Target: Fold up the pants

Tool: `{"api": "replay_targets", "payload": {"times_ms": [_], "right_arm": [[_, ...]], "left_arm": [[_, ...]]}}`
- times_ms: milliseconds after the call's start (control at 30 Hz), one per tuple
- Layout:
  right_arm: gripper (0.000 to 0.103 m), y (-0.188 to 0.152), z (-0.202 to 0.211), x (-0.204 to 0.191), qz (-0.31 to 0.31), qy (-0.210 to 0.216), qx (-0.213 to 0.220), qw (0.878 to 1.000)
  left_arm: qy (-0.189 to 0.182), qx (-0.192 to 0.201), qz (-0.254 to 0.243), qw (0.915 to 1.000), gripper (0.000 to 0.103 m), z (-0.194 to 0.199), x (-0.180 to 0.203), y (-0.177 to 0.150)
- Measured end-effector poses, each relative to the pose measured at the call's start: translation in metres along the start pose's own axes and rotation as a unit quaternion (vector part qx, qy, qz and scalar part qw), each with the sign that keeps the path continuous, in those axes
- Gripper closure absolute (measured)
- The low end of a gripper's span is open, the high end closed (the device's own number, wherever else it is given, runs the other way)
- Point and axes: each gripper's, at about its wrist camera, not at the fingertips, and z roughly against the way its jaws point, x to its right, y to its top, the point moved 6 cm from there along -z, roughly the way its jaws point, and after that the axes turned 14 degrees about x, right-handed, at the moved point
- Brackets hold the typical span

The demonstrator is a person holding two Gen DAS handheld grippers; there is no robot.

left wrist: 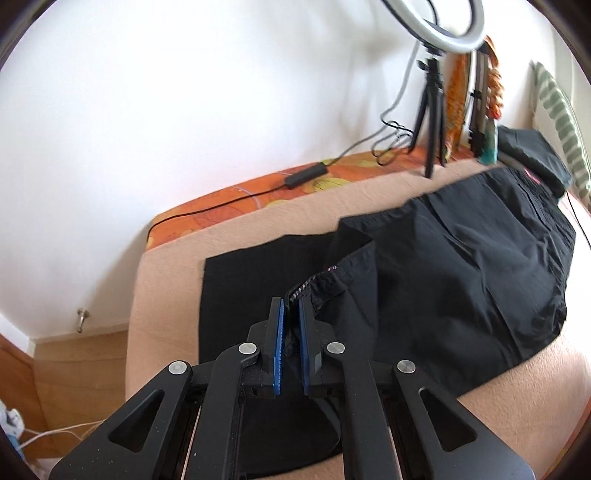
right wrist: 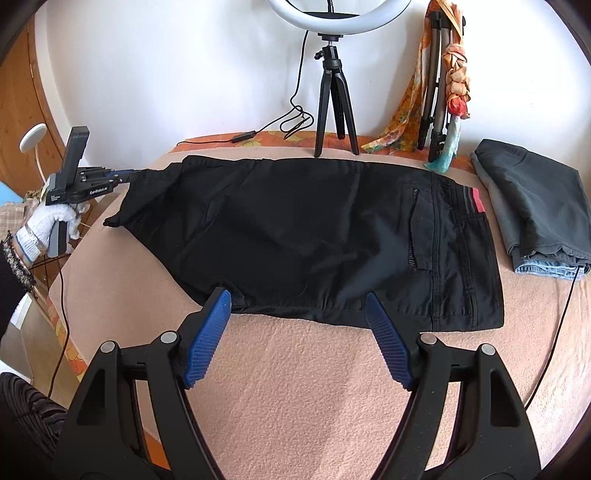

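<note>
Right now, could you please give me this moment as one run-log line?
step: fold pants | left gripper: shut on pants hem, lifted | right gripper: jaws open, at near edge | pants: flat on blanket

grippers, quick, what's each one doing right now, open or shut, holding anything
Left hand-held gripper: shut on the hem end of the black pants.
Right hand-held gripper: open, holding nothing, at the pants' near edge.

A home bedroom is showing here: a peach blanket [right wrist: 295, 369] is covering the bed, a ring light [right wrist: 338, 14] is standing at its far edge, and folded clothes [right wrist: 535, 206] are lying at its right edge.
</note>
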Motion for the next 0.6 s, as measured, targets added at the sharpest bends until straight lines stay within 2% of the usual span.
{"api": "replay_targets", "payload": {"times_ms": [133,233,333,433,500,600], "right_arm": [[0.025,0.004,-0.007,-0.006,-0.003,0.006,-0.001,1.000],[0.025,0.003,-0.013,-0.012,0.002,0.009,-0.005,1.000],[0.025,-0.001,-0.021,-0.014,-0.005,0.018,-0.015,1.000],[0.026,-0.003,-0.029,-0.014,-0.004,0.014,-0.022,1.000],[0.026,-0.004,-0.034,-0.013,-0.006,0.012,-0.024,1.000],[0.025,-0.004,-0.040,-0.012,-0.007,0.010,-0.027,1.000]], "left_arm": [[0.010,0.011,0.045,0.9989,0.097,-0.022,-0.037,0.006],[0.028,0.004,0.058,0.9979,0.097,-0.042,-0.056,0.006],[0.056,-0.011,0.035,0.9978,0.097,-0.065,-0.070,0.004],[0.065,-0.027,0.017,0.9973,0.097,-0.085,-0.076,-0.001],[0.068,-0.033,0.004,0.9971,0.096,-0.093,-0.077,-0.007],[0.100,-0.046,-0.009,0.9939,0.095,-0.098,-0.085,-0.013]]}}
